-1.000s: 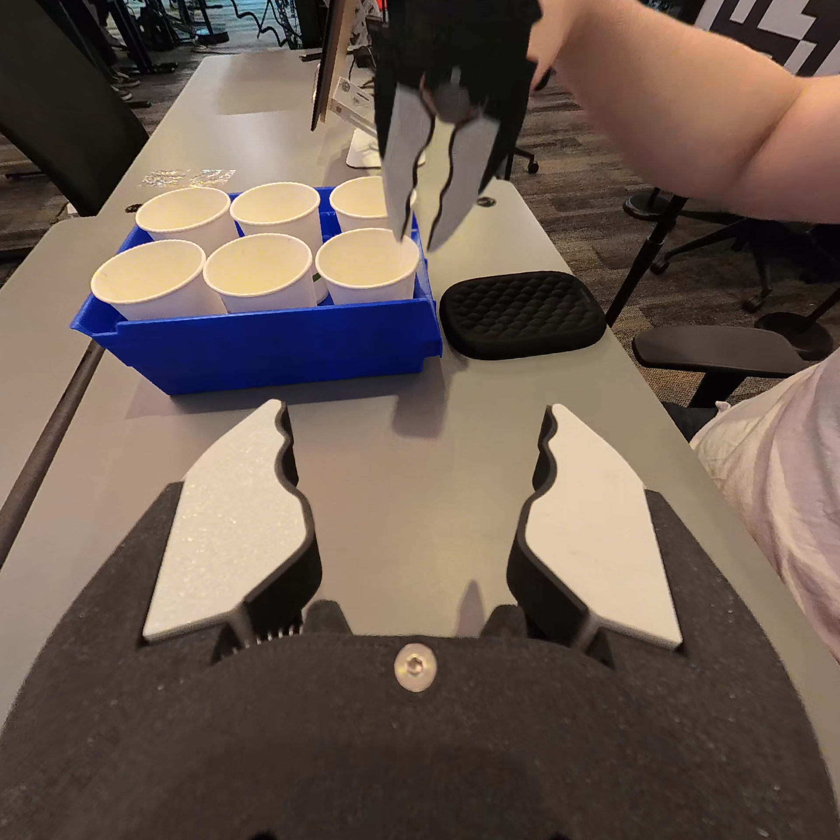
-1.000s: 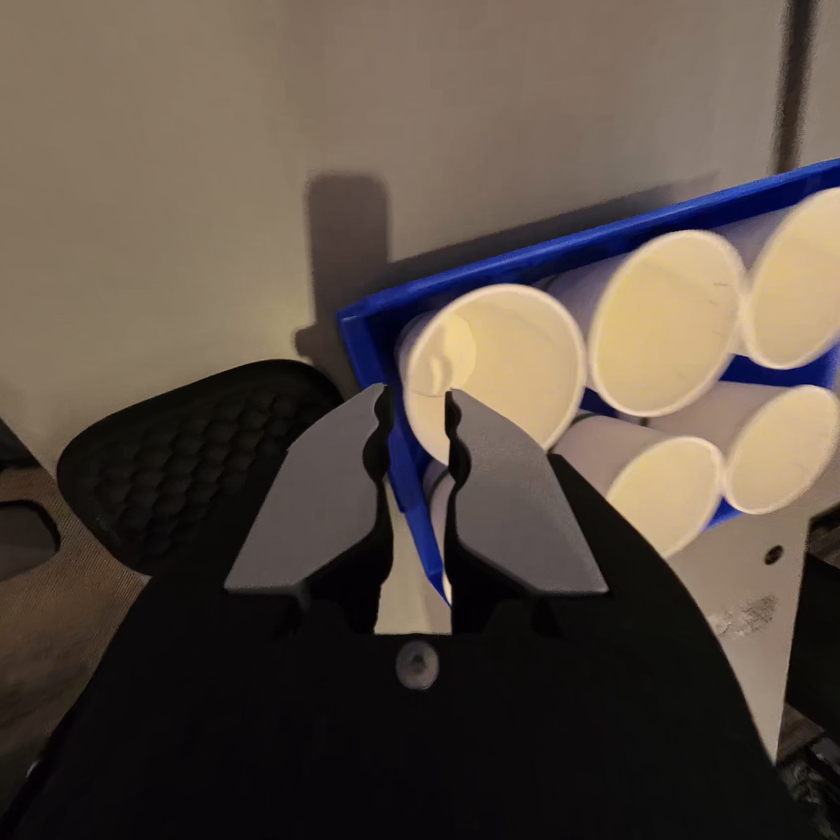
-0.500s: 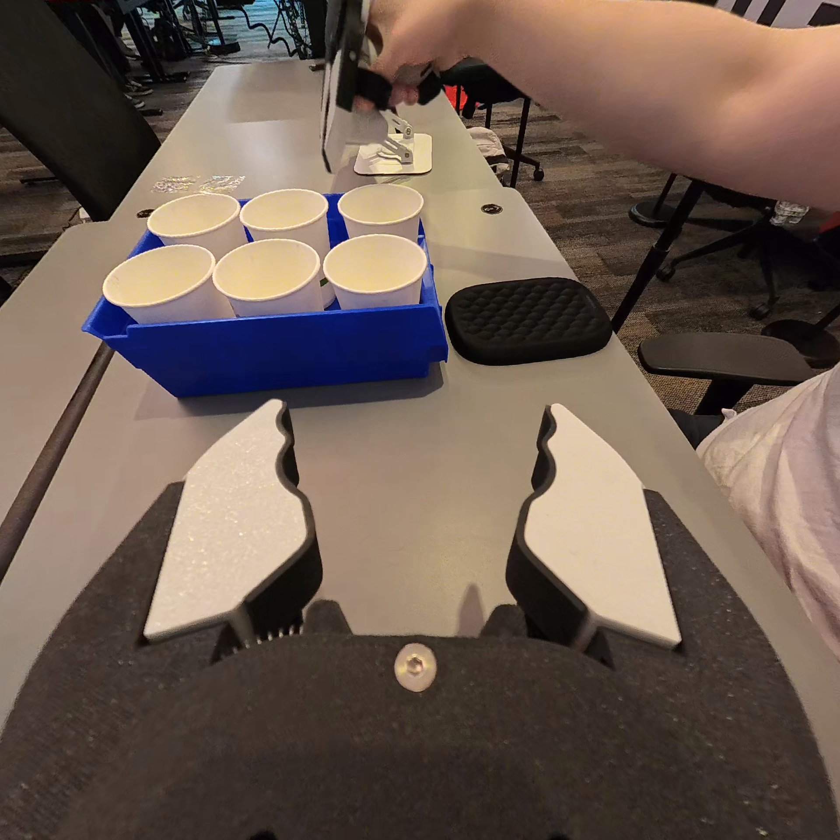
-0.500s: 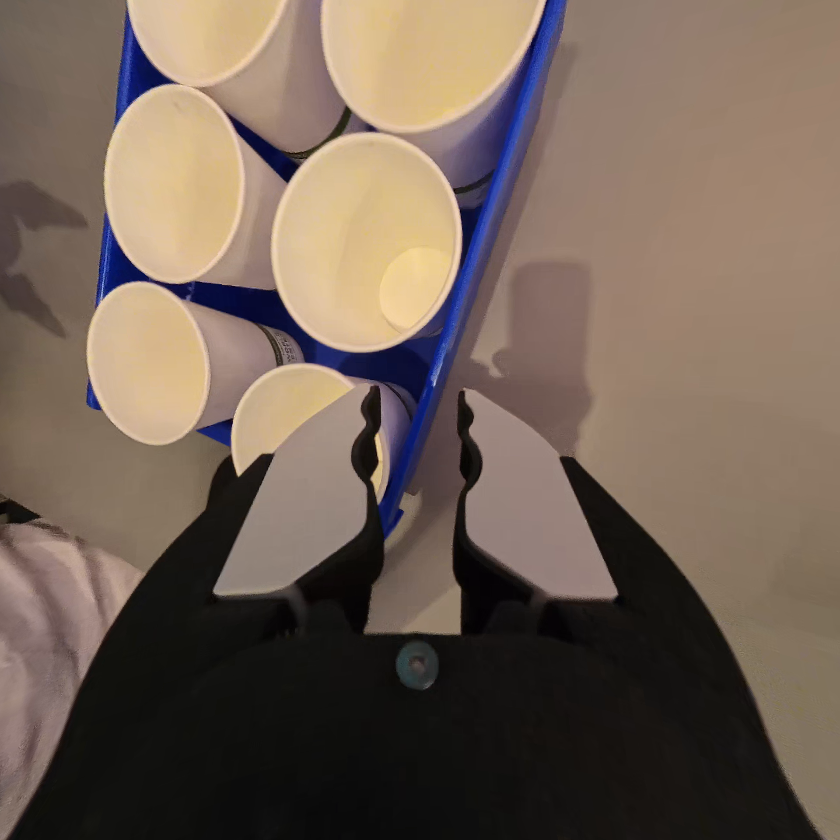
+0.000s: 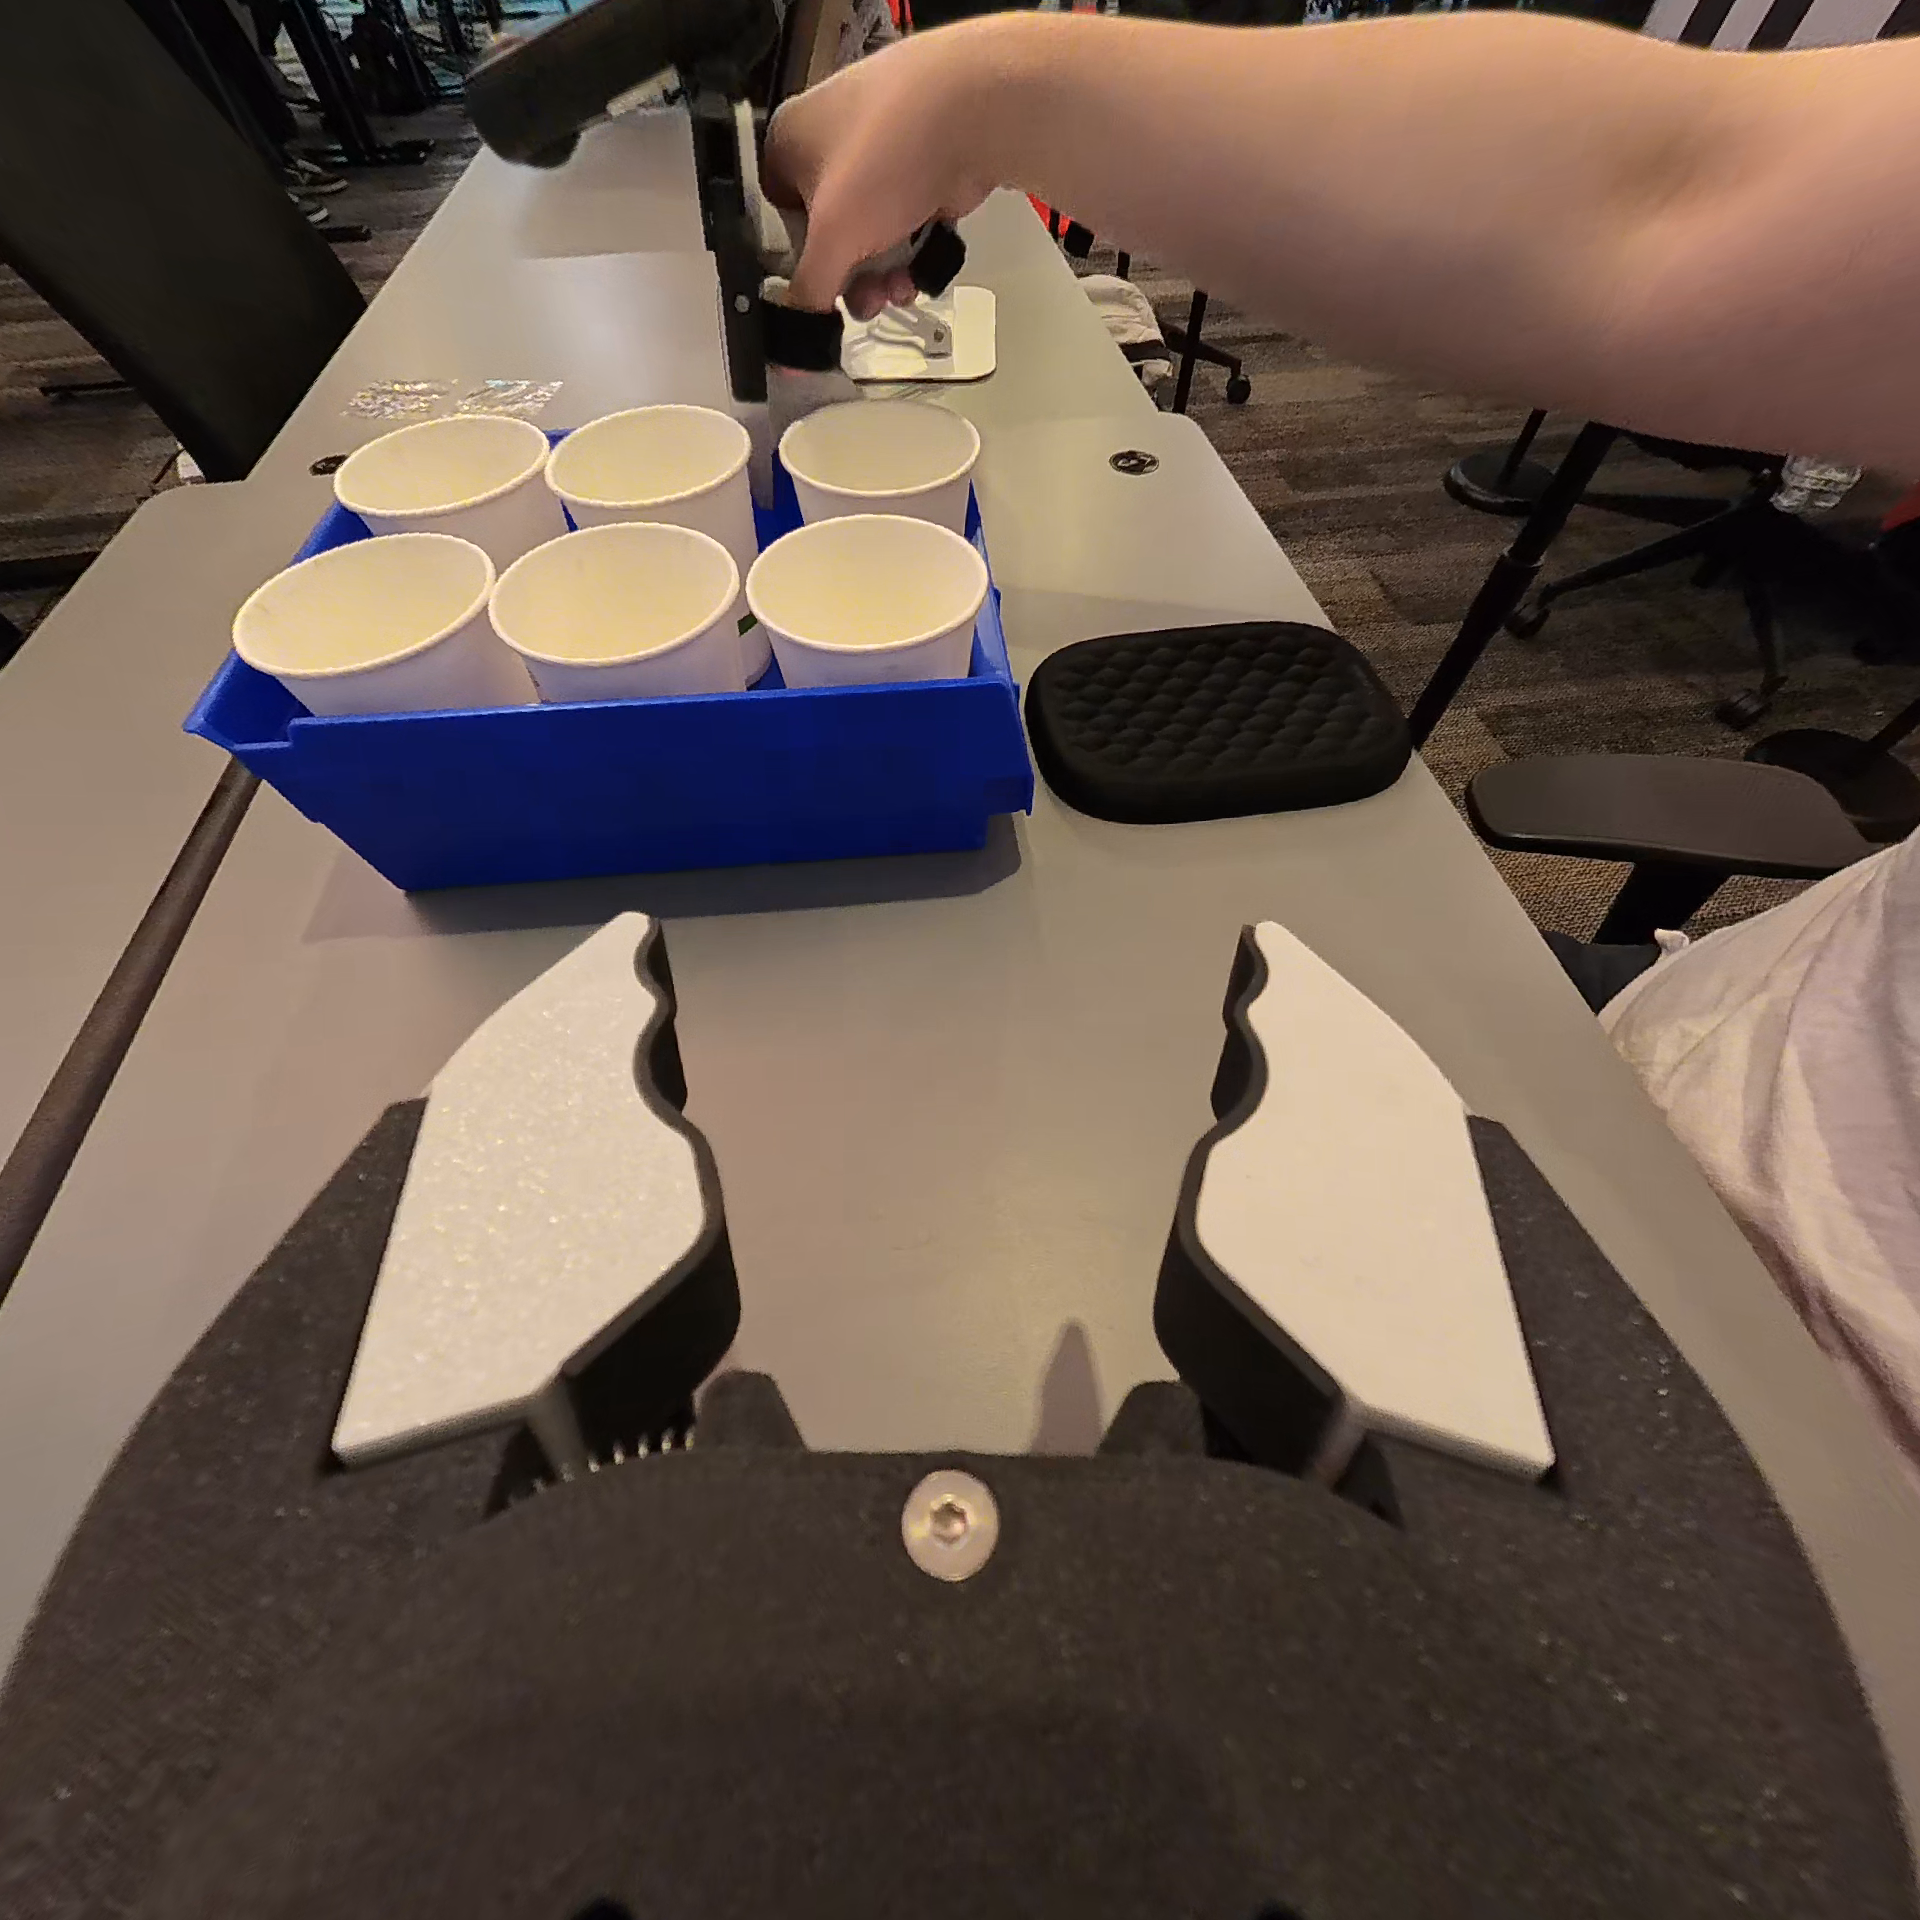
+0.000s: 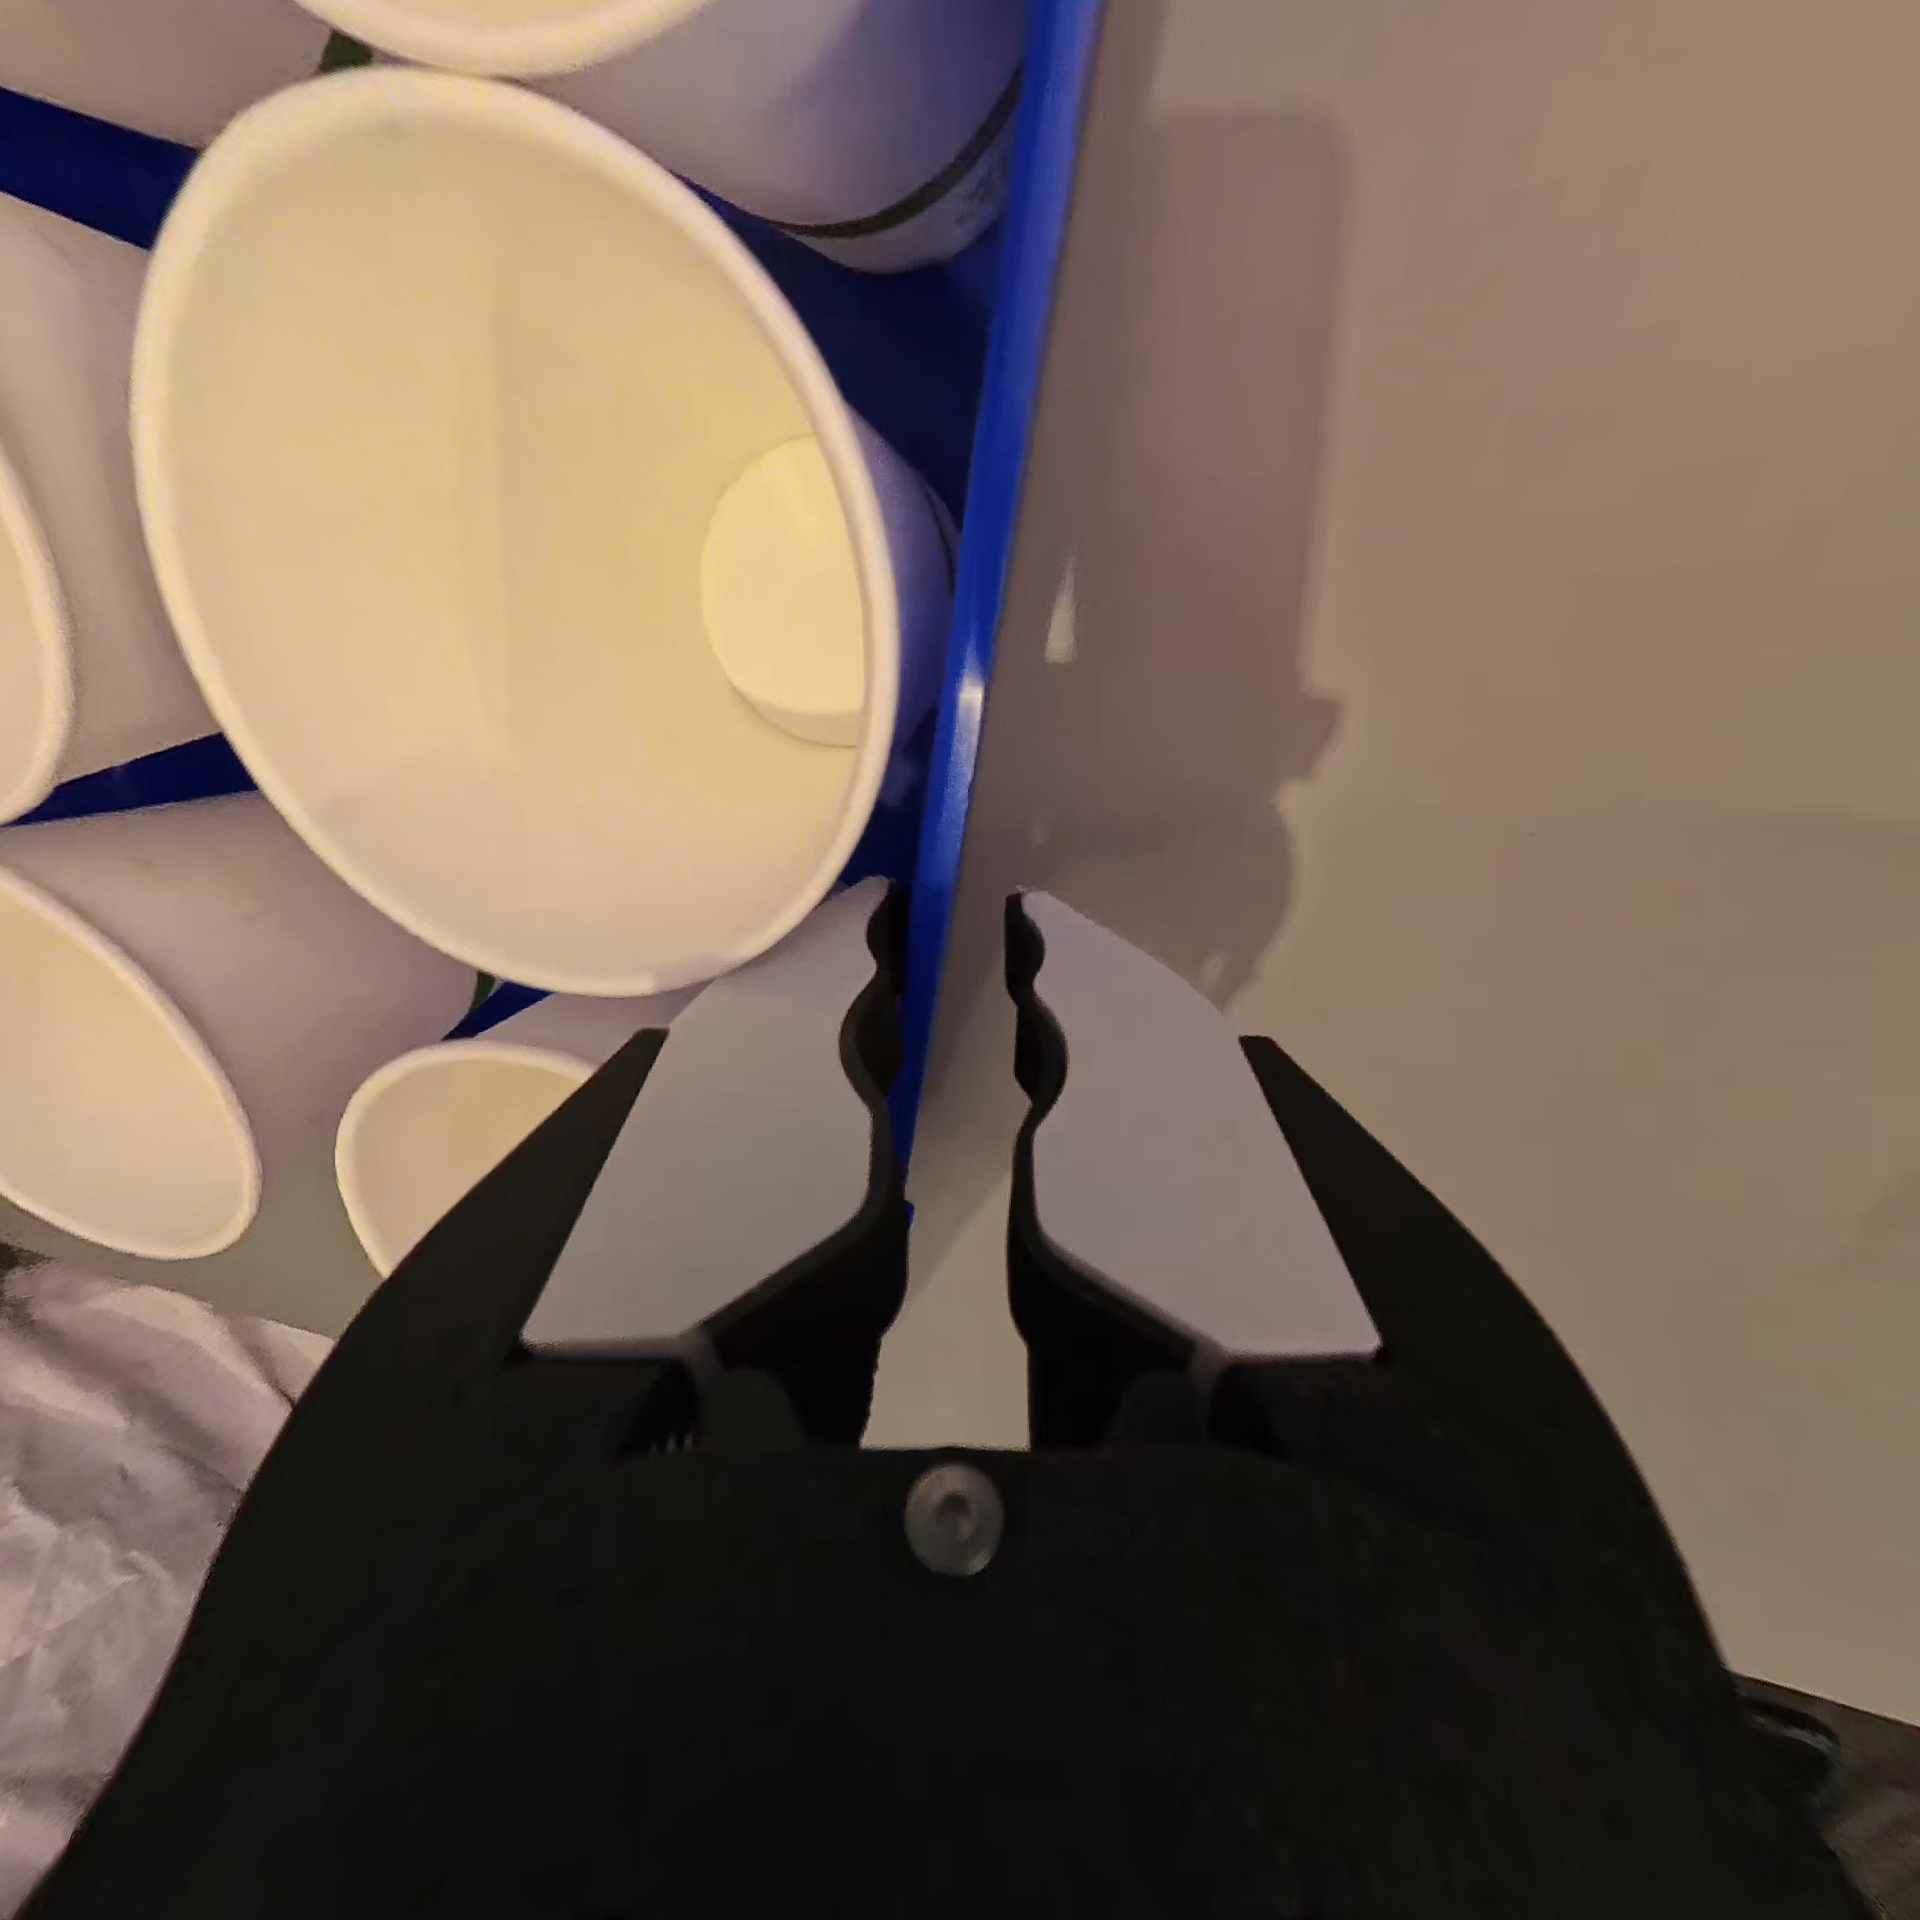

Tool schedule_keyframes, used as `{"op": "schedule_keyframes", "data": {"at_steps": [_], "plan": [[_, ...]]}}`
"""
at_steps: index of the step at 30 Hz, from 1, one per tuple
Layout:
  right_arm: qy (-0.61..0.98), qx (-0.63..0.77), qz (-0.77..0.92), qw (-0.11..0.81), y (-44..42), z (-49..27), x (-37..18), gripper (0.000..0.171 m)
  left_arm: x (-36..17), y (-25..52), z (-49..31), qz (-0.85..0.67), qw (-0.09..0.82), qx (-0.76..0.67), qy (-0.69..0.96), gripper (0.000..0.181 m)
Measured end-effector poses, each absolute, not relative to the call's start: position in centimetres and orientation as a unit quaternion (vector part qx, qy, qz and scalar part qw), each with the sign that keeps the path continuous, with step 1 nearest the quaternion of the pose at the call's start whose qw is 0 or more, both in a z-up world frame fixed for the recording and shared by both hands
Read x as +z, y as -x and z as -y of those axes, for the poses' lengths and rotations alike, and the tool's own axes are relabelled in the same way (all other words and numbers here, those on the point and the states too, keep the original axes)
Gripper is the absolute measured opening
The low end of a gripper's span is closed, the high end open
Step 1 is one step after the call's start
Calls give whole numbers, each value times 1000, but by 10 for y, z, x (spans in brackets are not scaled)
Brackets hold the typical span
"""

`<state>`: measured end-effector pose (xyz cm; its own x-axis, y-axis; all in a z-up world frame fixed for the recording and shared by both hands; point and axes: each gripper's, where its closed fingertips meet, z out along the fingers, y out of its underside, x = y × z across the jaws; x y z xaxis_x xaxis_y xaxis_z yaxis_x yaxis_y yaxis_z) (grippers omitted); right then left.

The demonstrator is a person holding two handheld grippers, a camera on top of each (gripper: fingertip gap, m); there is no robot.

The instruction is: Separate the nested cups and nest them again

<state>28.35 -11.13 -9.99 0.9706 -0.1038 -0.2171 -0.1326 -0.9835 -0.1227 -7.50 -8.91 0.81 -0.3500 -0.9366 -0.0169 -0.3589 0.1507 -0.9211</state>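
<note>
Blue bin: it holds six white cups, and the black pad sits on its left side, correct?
Not quite. The blue bin does hold six white cups, but the black pad lies on the table beside its right end, not its left. The left wrist view shows this.

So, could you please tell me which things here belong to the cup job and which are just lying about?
Part of the job:
- white paper cups standing in the blue bin
- left tongs, open above the table
- right tongs, straddling the bin's wall

Just lying about:
- black quilted pad
- small white stand
</note>
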Motion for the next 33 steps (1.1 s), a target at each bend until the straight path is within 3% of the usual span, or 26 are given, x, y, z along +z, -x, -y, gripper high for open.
{"op": "schedule_keyframes", "data": {"at_steps": [8,12,16,18,22,27,33], "plan": [[989,105,-75,68,-278,109,-106,6,13,74,80,-674,336,-436,493,95],[991,80,-75,71,-279,109,-106,4,30,95,44,-632,387,-355,570,91],[991,73,-78,79,-280,108,-106,4,41,178,-26,-526,438,-150,713,78],[991,71,-77,83,-280,108,-106,4,45,224,-40,-468,424,-124,766,69],[990,73,-74,96,-283,105,-107,4,51,323,-66,-370,419,-96,823,69],[990,84,-62,93,-282,106,-107,4,2,463,-85,-220,339,-44,914,65],[990,76,-54,102,-282,105,-107,4,-64,497,-67,-166,249,-123,946,55]]}}
